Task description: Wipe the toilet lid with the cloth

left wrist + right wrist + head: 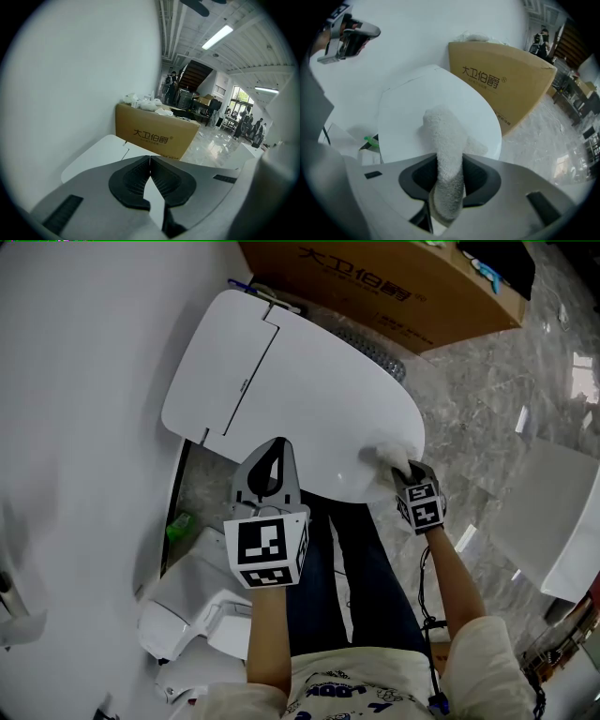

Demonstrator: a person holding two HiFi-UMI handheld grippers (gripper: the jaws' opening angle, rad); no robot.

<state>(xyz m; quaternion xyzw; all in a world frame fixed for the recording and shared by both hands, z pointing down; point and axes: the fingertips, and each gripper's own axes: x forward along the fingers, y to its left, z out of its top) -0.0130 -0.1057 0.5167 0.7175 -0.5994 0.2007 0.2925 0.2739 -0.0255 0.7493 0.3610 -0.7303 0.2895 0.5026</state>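
Note:
The white toilet lid point(309, 399) lies closed, stretching from the wall toward me. My right gripper point(405, 472) is shut on a white fluffy cloth point(386, 457), which rests on the lid's front right edge. In the right gripper view the cloth point(445, 140) runs out from between the jaws onto the lid point(403, 108). My left gripper point(270, 462) hovers over the lid's front left part, shut with nothing in it; in the left gripper view its tips point(150, 159) meet above the lid point(101, 152).
A brown cardboard box point(394, 282) stands behind the toilet, also seen as the box point(501, 79) and the box point(154, 133). A white wall point(75, 381) runs along the left. White fixtures and a green item point(180, 525) sit on the floor at the left. Grey marble floor point(487, 409) lies to the right.

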